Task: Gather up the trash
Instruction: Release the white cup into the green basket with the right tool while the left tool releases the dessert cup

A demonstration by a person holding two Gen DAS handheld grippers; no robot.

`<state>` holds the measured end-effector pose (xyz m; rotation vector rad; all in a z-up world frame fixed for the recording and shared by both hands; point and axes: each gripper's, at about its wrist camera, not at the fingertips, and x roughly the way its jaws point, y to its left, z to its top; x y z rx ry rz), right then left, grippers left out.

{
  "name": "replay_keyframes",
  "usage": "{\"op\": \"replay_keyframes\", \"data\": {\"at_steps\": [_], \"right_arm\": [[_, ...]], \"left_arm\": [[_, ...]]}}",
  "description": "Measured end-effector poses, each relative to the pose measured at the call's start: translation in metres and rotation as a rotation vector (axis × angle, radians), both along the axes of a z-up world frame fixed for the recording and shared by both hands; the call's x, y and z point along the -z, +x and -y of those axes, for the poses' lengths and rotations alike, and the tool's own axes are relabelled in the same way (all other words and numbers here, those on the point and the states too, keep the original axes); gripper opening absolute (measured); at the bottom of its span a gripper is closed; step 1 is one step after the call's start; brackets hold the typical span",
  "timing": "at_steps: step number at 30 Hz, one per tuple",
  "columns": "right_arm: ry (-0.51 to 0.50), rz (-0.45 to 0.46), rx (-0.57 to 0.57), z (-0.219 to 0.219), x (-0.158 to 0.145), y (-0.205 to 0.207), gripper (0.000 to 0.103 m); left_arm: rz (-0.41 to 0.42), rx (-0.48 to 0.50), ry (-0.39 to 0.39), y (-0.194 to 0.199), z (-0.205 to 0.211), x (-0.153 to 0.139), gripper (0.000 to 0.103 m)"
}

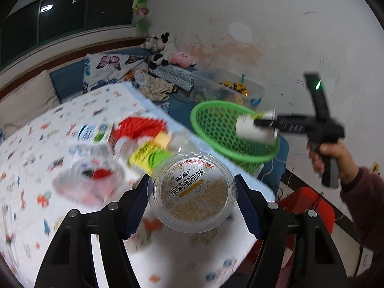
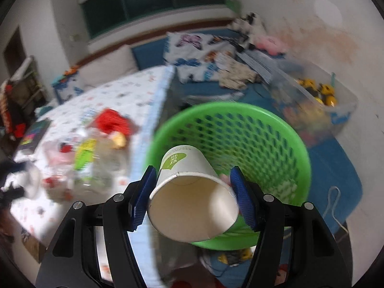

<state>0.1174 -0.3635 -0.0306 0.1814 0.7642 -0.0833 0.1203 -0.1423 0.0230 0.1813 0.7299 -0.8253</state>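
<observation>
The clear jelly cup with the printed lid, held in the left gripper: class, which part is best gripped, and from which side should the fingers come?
Grip the jelly cup across its round side wall, just under the lid rim, one pad on each opposite side, as the left gripper does now. The flat sealed lid gives no edge to pinch; the circular wall lets the pads seat squarely.

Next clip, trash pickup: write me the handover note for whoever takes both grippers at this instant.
Left gripper: shut on a clear lidded snack cup, held above the bed.
Right gripper: shut on a paper cup, on its side at the green basket.
The basket sits beside the bed.
Left: release the paper cup into the basket, then the snack cup, then the bottle and wrappers on the bedspread.
</observation>
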Motion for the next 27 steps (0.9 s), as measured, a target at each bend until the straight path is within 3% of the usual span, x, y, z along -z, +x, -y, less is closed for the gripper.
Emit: {"op": "replay_keyframes", "data": {"at_steps": [8,14,19,27], "right_arm": [[0.056,-0.112,0.042,0.038,0.046,0.021,0.064],[0.08,-0.168,0.014,0.045,0.06,0.033,0.066],[0.125,-0.153,0.011,0.052,0.063,0.033,0.073],[0.159,-0.104,0.045,0.064,0.054,0.019,0.073]], "left_arm": [[-0.005,0.032,0.02,0.035,0.058,-0.01,0.067],[-0.032,0.057,0.035,0.058,0.105,-0.008,0.067],[-0.049,0.074,0.035,0.07,0.134,-0.003,0.067],[-0.062,0.103,0.09,0.082,0.18,0.012,0.067]]}}
